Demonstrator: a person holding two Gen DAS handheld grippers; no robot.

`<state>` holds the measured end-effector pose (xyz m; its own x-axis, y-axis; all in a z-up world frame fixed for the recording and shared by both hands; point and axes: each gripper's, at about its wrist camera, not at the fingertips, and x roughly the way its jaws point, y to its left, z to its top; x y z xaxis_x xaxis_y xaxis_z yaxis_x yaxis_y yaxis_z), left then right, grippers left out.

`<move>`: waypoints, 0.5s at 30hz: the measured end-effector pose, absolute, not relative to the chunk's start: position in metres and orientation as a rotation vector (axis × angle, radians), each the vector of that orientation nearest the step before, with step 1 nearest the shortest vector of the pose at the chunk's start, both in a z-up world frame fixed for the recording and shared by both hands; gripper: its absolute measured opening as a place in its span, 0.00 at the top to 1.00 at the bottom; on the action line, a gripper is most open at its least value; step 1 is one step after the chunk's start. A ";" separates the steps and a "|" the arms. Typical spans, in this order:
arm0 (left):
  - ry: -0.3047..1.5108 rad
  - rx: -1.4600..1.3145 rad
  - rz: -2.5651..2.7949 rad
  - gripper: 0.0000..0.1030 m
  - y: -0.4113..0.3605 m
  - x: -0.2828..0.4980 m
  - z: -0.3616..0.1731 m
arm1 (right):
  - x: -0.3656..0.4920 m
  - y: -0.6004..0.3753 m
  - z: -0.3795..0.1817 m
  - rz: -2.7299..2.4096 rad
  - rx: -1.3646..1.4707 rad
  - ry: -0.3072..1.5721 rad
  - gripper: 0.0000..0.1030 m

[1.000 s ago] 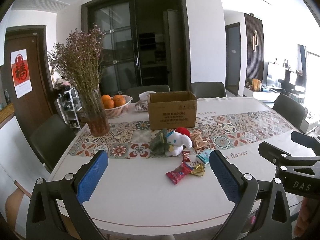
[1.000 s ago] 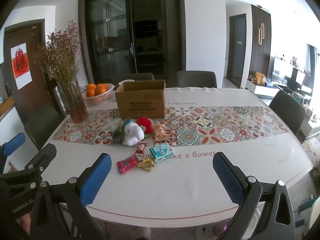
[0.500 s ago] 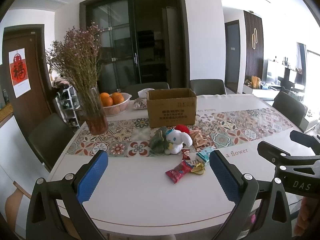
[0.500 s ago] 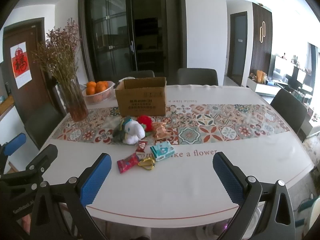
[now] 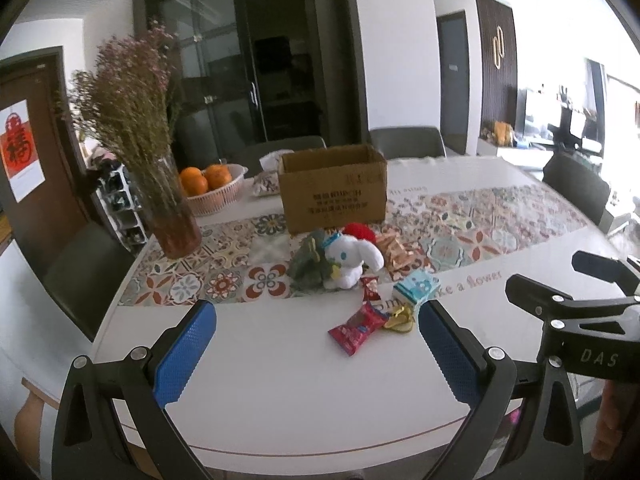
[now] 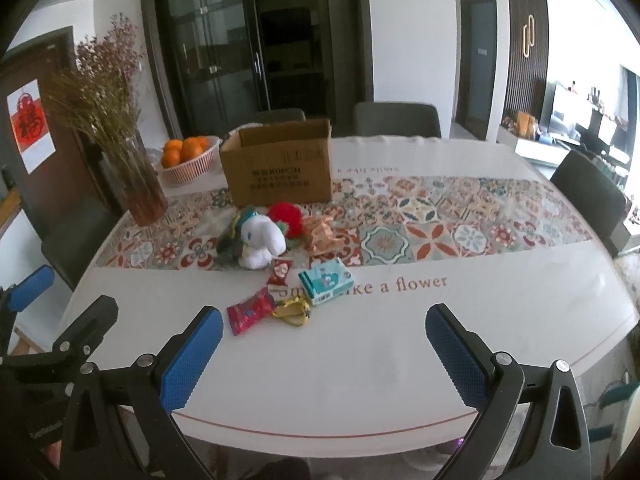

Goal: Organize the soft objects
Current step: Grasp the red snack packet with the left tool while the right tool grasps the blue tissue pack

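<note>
A white plush dog (image 5: 350, 260) (image 6: 262, 240) lies on the patterned runner, with a green plush (image 5: 308, 266) (image 6: 230, 240) against its left side and a red plush (image 5: 360, 232) (image 6: 286, 218) behind it. An open cardboard box (image 5: 334, 190) (image 6: 280, 170) stands just behind them. My left gripper (image 5: 316, 348) is open over the near table edge, well short of the toys. My right gripper (image 6: 324, 354) is open too, nothing between its blue pads (image 6: 192, 360).
Snack packets lie in front of the toys: a red wrapper (image 6: 250, 314), a yellow one (image 6: 294, 312), a teal tissue pack (image 6: 326, 280), an orange bag (image 6: 320, 232). A vase of dried flowers (image 6: 136, 176) and an orange basket (image 6: 188, 158) stand far left. Chairs ring the table (image 6: 360, 360).
Both grippers have tilted slightly so the table sits a little higher in view; they stay open and nothing on the table has moved.
</note>
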<state>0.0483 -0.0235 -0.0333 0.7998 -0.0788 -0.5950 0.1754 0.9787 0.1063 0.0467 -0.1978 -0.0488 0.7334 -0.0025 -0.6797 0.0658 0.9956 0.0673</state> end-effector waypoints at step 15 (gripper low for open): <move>0.772 0.316 -0.234 0.00 -0.043 0.121 -0.087 | 0.122 -0.199 -0.103 -0.048 0.056 0.948 0.01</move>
<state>0.1215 -0.0433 -0.0871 0.6944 -0.0910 -0.7138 0.3201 0.9275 0.1931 0.1223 -0.1989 -0.1033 0.5821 -0.0165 -0.8129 0.0659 0.9975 0.0269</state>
